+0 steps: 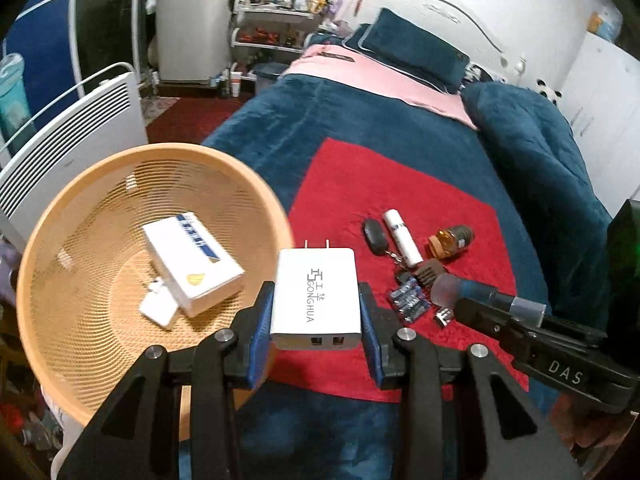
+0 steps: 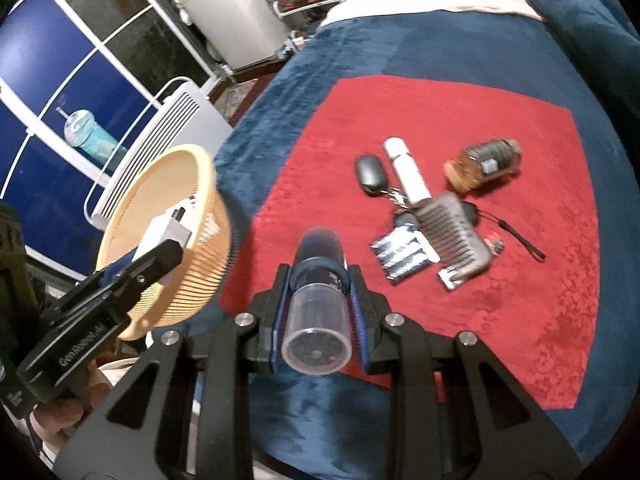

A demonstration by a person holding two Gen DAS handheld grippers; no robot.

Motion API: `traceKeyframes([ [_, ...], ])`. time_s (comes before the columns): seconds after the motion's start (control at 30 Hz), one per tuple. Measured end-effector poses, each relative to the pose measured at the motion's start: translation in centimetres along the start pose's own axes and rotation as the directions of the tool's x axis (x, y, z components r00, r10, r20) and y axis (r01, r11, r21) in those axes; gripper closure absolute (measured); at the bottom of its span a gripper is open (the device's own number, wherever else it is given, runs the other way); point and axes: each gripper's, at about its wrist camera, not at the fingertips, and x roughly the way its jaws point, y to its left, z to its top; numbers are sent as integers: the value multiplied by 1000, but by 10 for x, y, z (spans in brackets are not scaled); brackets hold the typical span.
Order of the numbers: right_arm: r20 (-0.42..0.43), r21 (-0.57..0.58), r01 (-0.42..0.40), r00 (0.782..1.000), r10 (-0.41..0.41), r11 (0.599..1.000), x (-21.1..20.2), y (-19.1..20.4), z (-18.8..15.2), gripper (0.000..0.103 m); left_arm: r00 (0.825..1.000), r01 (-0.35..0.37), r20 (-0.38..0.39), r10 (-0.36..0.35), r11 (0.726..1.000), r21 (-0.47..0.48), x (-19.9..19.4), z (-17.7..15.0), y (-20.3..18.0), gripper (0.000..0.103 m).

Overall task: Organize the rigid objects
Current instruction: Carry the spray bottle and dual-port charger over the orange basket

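My left gripper point(image 1: 316, 312) is shut on a white USB wall charger point(image 1: 316, 296), held above the bed just right of the tan woven basket point(image 1: 80, 168). A white box point(image 1: 192, 260) and a small white item lie in the basket. My right gripper point(image 2: 318, 292) is shut on a dark blue cylinder with a clear cap point(image 2: 318, 320), above the red cloth point(image 2: 480, 120). On the cloth lie a grey key fob point(image 2: 370, 172), a white tube point(image 2: 406, 172), an amber bottle point(image 2: 484, 164), a brown comb point(image 2: 456, 228) and a battery pack point(image 2: 400, 256).
The bed has a dark blue blanket point(image 1: 360, 108) with a pink sheet and pillow at its head. A white panel heater point(image 1: 68, 144) stands beside the bed behind the basket. A washing machine point(image 1: 192, 28) and cluttered shelves are farther back.
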Motion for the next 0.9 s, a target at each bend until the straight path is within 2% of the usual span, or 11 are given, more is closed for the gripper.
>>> traceKeyframes([
  [0.27, 4, -84, -52, 999, 53, 995, 10, 49, 10, 75, 998, -51, 24, 53, 994, -94, -16, -2, 49, 63],
  [0.53, -34, -160, -94, 995, 90, 983, 33, 96, 13, 75, 995, -98, 16, 103, 977, -189, -21, -10, 100, 63],
  [0.9, -71, -217, -122, 992, 109, 968, 61, 136, 20, 75, 991, -129, -16, 129, 956, -265, -10, -13, 142, 63],
])
